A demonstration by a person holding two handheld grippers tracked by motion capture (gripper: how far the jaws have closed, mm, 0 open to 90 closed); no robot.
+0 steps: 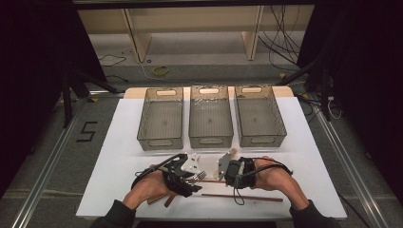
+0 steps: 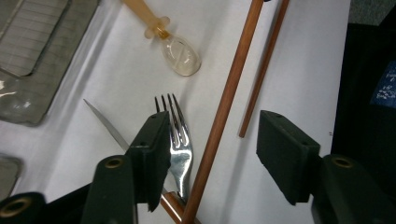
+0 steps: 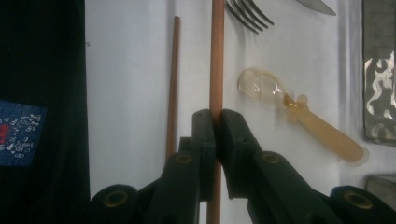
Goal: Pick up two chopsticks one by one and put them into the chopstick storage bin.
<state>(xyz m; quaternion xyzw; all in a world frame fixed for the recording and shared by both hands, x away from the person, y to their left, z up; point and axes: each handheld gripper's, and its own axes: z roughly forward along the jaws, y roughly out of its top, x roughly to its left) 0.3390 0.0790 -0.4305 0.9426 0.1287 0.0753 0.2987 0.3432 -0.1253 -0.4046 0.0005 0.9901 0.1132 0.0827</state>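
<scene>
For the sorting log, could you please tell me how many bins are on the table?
3, in a row at the table's far side: left bin, middle bin, right bin. None seems hidden.

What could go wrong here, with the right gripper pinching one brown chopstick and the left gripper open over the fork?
1. The right gripper pinches the long brown wooden chopstick near one end, so it may pivot or slip when lifted.
2. That stick lies between the open jaws of the left gripper, beside the silver metal fork; closing could catch both.
3. A swinging stick might knock the translucent amber plastic spoon.
</scene>
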